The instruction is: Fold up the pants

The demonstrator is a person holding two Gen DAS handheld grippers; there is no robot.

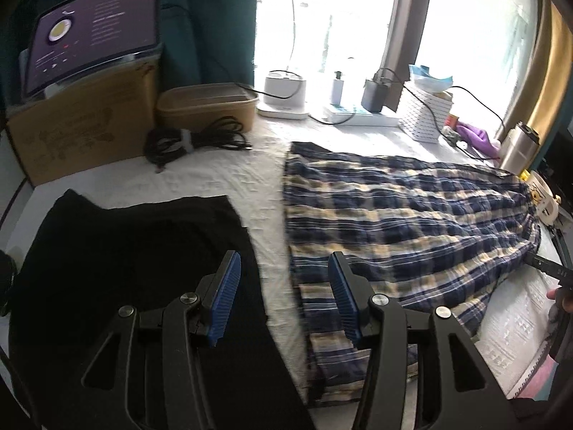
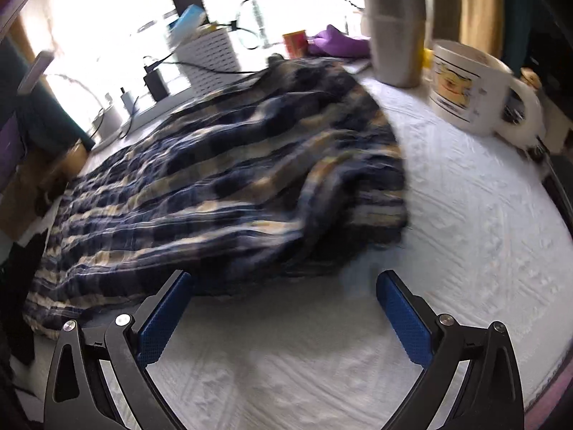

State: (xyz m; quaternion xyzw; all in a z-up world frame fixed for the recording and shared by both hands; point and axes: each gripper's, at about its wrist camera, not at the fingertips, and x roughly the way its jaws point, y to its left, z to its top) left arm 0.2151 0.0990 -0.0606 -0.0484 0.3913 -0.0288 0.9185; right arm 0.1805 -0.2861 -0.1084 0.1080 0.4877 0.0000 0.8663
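Observation:
Blue, navy and cream plaid pants (image 1: 394, 215) lie spread on the white textured cover (image 1: 222, 175). They also show in the right wrist view (image 2: 222, 179), rumpled at the near edge. My left gripper (image 1: 283, 268) is open and empty, hovering above the pants' left edge and the gap beside a black garment (image 1: 125, 268). My right gripper (image 2: 286, 286) is open and empty, just in front of the pants' near edge, above the white cover (image 2: 322, 358). Its tip shows at the right in the left wrist view (image 1: 548, 268).
A cardboard box (image 1: 82, 125) with a laptop (image 1: 93, 32), a brown tub (image 1: 207, 104) and coiled cables (image 1: 193, 139) stand at the back left. A white basket (image 1: 426, 114), chargers and a window are behind. A steel tumbler (image 2: 394, 28) and white mug (image 2: 472, 86) stand beside the pants.

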